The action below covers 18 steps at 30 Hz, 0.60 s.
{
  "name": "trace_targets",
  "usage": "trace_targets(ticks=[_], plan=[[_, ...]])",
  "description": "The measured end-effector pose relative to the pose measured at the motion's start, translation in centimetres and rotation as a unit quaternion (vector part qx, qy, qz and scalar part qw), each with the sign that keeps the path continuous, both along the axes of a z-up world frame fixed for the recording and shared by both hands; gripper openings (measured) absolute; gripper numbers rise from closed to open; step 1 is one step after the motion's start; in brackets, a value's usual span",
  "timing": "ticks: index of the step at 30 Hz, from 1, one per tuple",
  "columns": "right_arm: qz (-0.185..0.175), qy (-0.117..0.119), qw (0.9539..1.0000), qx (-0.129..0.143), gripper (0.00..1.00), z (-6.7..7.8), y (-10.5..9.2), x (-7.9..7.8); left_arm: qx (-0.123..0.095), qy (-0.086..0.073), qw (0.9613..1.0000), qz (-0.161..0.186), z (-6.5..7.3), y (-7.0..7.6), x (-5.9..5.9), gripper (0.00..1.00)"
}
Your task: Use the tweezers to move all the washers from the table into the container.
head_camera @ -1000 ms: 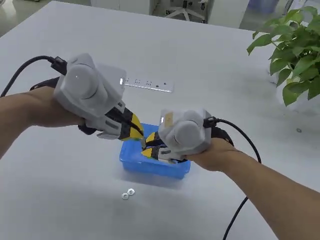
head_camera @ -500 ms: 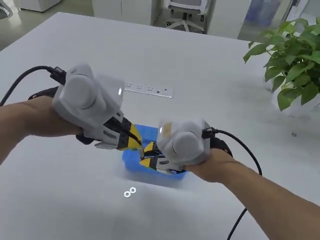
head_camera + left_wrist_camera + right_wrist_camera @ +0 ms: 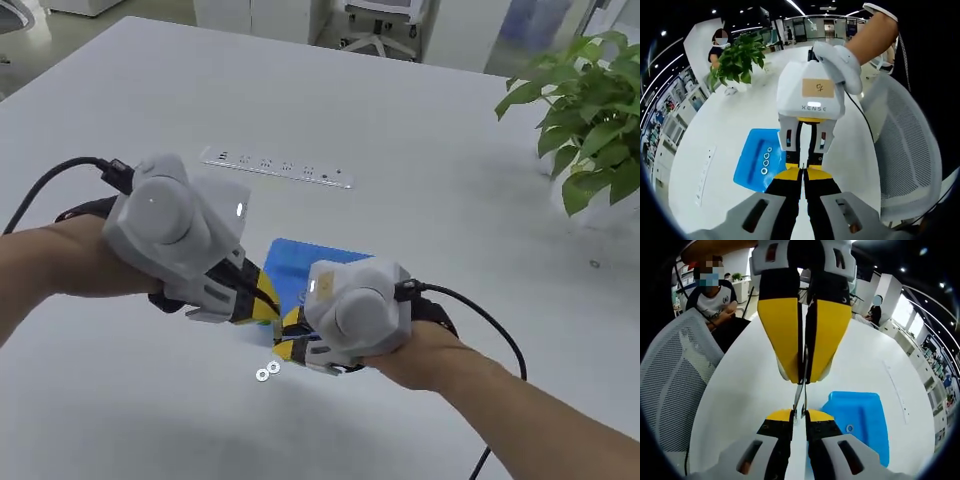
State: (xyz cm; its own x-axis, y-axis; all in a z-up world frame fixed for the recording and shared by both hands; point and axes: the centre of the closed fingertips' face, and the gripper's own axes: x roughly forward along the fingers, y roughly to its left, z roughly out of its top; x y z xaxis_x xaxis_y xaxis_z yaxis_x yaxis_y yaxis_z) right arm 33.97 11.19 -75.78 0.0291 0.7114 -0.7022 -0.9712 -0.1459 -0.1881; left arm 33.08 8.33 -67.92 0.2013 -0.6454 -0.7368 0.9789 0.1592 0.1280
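Thin metal tweezers (image 3: 802, 382) run between my two grippers, which face each other tip to tip. My left gripper (image 3: 262, 305) (image 3: 801, 173) is shut on one end; its yellow pads (image 3: 785, 335) come down from the top of the right gripper view. My right gripper (image 3: 288, 345) (image 3: 799, 416) is shut on the other end. Both hover just over the near edge of the blue container (image 3: 318, 262) (image 3: 751, 165) (image 3: 867, 415). Several washers (image 3: 765, 161) lie in it; one washer (image 3: 850, 428) appears in the right gripper view. Two washers (image 3: 267, 372) lie on the table just below the grippers.
A white power strip (image 3: 275, 166) lies beyond the container. A potted plant (image 3: 590, 120) stands at the right edge of the white table (image 3: 430, 190). An office chair (image 3: 905, 150) and a seated person (image 3: 715, 302) are beside the table.
Both grippers, still tip to tip, have moved from over the container's middle to its near edge, closer to the two loose washers. The head camera has shifted too.
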Motion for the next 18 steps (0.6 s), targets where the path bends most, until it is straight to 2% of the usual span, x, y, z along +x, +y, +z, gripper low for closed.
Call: trace_targets(ticks=[11, 18], plan=[[0.004, 0.022, 0.9997, 0.002, 0.11, -1.6, 0.6, -1.6, 0.002, 0.022, 0.9998, 0.004, -1.7, 0.5, -1.2, 0.06], [0.003, 0.030, 0.9995, 0.003, 0.11, -2.4, 0.8, -1.8, 0.008, 0.030, 0.9995, 0.007, -2.3, 0.8, -1.5, 0.06]])
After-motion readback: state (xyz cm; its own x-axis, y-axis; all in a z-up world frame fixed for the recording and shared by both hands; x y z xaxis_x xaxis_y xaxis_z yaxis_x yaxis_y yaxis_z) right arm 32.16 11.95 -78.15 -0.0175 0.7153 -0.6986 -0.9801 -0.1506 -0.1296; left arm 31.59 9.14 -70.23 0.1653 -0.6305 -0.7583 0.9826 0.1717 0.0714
